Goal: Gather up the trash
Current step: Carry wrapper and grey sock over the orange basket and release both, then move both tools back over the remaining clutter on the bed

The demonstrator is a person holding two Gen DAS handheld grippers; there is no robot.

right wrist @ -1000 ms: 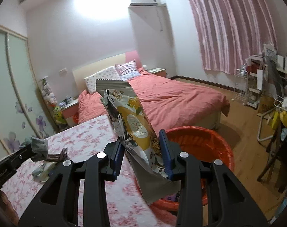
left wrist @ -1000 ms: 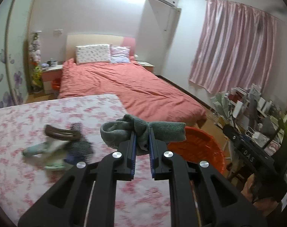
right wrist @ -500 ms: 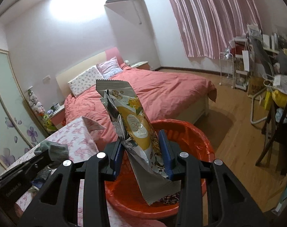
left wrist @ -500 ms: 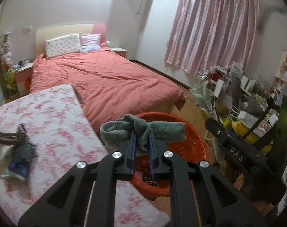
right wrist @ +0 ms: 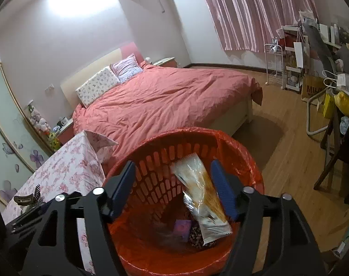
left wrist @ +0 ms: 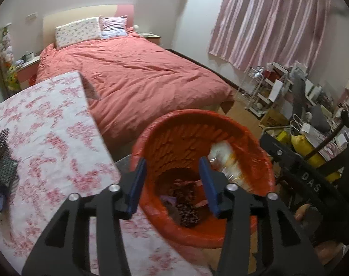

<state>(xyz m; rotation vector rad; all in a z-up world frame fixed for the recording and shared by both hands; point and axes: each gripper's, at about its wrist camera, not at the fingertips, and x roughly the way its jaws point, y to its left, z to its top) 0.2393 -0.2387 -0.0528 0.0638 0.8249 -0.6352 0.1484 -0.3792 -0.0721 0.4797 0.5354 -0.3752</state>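
Jaws of the left gripper (left wrist: pixel 172 181) were spreading apart with nothing between the blue pads (left wrist: pixel 135 185), poised over the mouth of the red basket (left wrist: pixel 190 124). Inside, dark scraps (left wrist: pixel 188 204) lay at the bottom, and a blurred pale wrapper leaned against the far-right wall. Likewise the right gripper (right wrist: pixel 174 187) was opening above the same basket (right wrist: pixel 238 151); the snack wrapper (right wrist: pixel 203 197) hung free between its fingers, touching neither pad, tilted with its sealed end down toward the bottom, where a small purple item (right wrist: pixel 182 227) and dark bits lay. A red liner bag was folded over the basket's rim. To the left of the basket stood the table under a pink floral cloth (left wrist: pixel 47 138), its near corner just beside the basket's wall; at the table's left edge lay a dark mesh cloth (left wrist: pixel 1 168) and, in the right view, a brown hair claw (right wrist: pixel 24 199). Beyond both stretched the bed with a salmon duvet (left wrist: pixel 133 78), two pillows (left wrist: pixel 77 32) at its head, and pink curtains (left wrist: pixel 266 20) on the right wall.
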